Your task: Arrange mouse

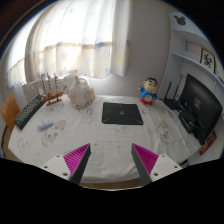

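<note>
The gripper point(112, 160) is held above the near edge of the counter point(90, 135), fingers point(76, 160) apart with nothing between them. Beyond the fingers, a black mouse pad point(122, 113) lies flat at the counter's middle. The mouse itself cannot be made out. A keyboard point(28, 111) lies at the left, a monitor point(198, 106) stands at the right, and a small figurine point(148, 90) stands behind the pad, near the curtain point(75, 40).

Bright window backlight, fisheye-warped edges
</note>
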The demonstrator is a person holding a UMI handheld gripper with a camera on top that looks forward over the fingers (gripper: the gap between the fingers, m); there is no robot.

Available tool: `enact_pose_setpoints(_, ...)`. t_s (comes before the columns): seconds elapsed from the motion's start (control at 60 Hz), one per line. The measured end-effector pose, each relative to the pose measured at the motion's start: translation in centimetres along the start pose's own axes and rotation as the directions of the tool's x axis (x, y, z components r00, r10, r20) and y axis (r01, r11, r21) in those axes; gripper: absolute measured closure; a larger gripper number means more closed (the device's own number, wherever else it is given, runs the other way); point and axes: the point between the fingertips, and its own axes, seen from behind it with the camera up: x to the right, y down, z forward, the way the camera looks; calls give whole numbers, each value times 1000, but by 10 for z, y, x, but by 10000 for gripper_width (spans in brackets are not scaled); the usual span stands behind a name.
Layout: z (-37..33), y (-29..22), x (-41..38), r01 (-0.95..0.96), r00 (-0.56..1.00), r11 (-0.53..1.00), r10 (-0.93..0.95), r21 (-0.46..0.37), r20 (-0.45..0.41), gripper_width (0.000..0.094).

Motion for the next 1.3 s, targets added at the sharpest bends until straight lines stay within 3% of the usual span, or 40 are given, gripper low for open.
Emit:
enact_pose_setpoints(0.9, -31, 19, -314, 29, 991, 999, -31, 12, 133, 85)
enact_pose_setpoints(1.3, 28, 6, -386, -9, 986, 997, -4, 75, 168, 84)
